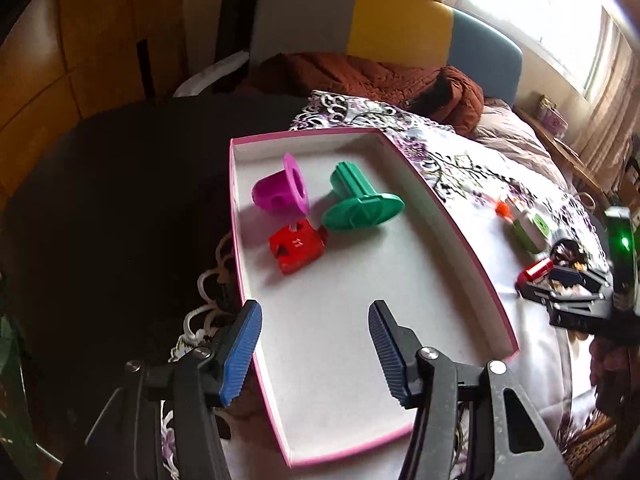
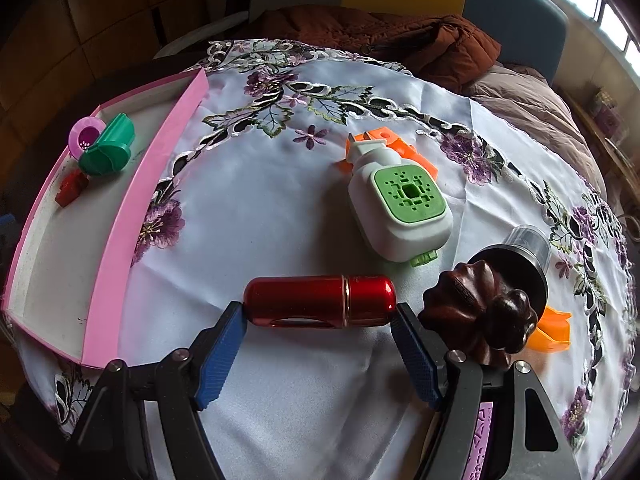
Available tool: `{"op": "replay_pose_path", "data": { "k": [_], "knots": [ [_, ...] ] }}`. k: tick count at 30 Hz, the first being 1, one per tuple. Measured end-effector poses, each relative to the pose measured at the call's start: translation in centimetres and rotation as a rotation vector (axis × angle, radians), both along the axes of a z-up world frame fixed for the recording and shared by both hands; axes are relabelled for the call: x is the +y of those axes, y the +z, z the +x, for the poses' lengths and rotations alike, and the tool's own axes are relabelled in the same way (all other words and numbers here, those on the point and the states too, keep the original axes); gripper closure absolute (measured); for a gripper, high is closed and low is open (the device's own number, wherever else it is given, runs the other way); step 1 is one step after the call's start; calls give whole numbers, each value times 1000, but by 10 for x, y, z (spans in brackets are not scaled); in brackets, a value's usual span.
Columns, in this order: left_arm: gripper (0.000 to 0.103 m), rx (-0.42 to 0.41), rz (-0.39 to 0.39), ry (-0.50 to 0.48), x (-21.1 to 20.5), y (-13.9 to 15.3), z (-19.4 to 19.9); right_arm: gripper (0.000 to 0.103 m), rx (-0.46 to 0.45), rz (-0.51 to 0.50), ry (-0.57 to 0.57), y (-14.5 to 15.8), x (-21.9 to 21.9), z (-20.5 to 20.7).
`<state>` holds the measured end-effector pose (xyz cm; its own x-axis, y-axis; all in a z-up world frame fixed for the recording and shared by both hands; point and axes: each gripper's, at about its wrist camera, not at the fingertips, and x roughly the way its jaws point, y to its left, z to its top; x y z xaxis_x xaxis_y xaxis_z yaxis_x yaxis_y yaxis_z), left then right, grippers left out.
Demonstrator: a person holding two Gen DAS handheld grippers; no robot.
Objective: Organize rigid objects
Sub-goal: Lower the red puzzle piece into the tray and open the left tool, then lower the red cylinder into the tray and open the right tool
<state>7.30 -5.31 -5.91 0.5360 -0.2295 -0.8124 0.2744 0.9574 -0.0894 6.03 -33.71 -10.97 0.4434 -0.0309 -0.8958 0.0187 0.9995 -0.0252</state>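
Red cylinder (image 2: 320,301) lies lengthwise between right fingers (image 2: 224,356), touching both.

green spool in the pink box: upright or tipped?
Tipped. The green spool lies on its side in the pink box, flange facing sideways.

A bedroom — quilted bed (image 1: 516,136), embroidered tablecloth (image 2: 280,200).

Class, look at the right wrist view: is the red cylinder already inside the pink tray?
No, the red cylinder lies on the tablecloth.
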Motion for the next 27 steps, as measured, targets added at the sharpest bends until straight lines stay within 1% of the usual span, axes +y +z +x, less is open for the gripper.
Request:
{"op": "replay_pose_path", "data": {
  "k": [6,11,13,15,20,27],
  "knots": [
    [47,-12,-12,-4,3,4,-11,29,-11,-9,-10,2,-3,-2],
    [47,-27,-15,-6,8,6,-16,29,-48,12,-26,10,-6,-3],
    [47,-26,-19,-4,12,6,-17,29,-61,41,-45,14,-8,-3],
    [47,-22,-25,0,16,5,-18,29,-71,44,-52,16,-6,-4],
    [47,-10,-41,21,26,2,-19,29,-111,61,-10,32,19,-4],
    [47,-16,-69,43,36,4,-20,29,-163,89,129,56,80,4]
  ]
}}
